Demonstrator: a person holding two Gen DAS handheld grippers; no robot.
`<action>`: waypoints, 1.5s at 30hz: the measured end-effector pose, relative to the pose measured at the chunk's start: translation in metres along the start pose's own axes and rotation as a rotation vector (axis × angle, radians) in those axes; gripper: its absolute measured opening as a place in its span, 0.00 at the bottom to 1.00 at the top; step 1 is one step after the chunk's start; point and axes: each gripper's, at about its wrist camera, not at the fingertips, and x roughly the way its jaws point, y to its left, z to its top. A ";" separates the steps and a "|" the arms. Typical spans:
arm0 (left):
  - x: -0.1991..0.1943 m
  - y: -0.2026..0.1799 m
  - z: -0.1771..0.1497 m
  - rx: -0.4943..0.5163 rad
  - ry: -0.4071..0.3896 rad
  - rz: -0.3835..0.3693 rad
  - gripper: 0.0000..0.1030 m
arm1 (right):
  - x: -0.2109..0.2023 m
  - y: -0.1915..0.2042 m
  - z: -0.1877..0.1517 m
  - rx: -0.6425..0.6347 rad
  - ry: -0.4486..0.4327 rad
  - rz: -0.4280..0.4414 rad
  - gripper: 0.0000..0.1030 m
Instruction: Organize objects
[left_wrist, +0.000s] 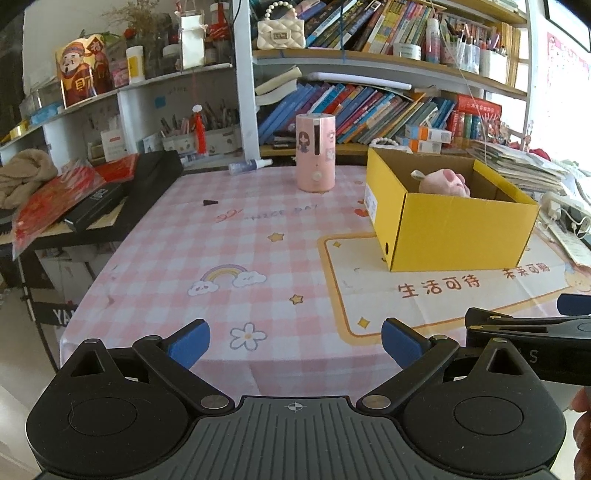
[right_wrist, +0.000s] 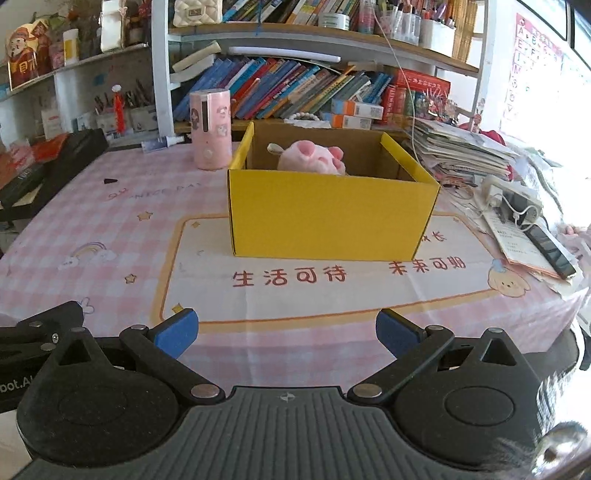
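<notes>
Nearest, the left gripper (left_wrist: 295, 343) hangs over the front edge of the surface (left_wrist: 229, 236) with its blue-padded fingers (left_wrist: 188, 345) spread wide and holding nothing; the right gripper (right_wrist: 286, 332) sits just beside it, its fingers (right_wrist: 176, 332) likewise spread and empty; under both lies a pink checked cloth (right_wrist: 110, 221) printed with a rainbow, stars, a flower and a cream panel of red characters; on that panel stands an open yellow cardboard box (right_wrist: 328, 218), and inside it, toward the back, lies a pink plush toy (right_wrist: 314, 157), only its top showing above the rim; behind the box to the left a pink cylindrical container (right_wrist: 210, 129) stands upright, with a small spray bottle (right_wrist: 162, 143) lying on its side near it; papers, a power strip and a phone crowd the right edge; at the far wall, shelves (right_wrist: 295, 37) hold leaning rows of books, pen pots and a quilted cream handbag (left_wrist: 281, 34).
</notes>
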 end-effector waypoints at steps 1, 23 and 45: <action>0.000 0.000 -0.001 -0.001 0.002 0.004 0.98 | 0.000 0.001 -0.001 0.005 0.002 -0.004 1.00; -0.002 0.004 -0.007 0.001 0.028 0.040 0.98 | 0.000 0.012 -0.012 0.008 0.040 -0.070 1.00; -0.001 -0.002 -0.006 0.011 0.027 0.029 0.98 | 0.000 0.005 -0.012 0.022 0.042 -0.099 1.00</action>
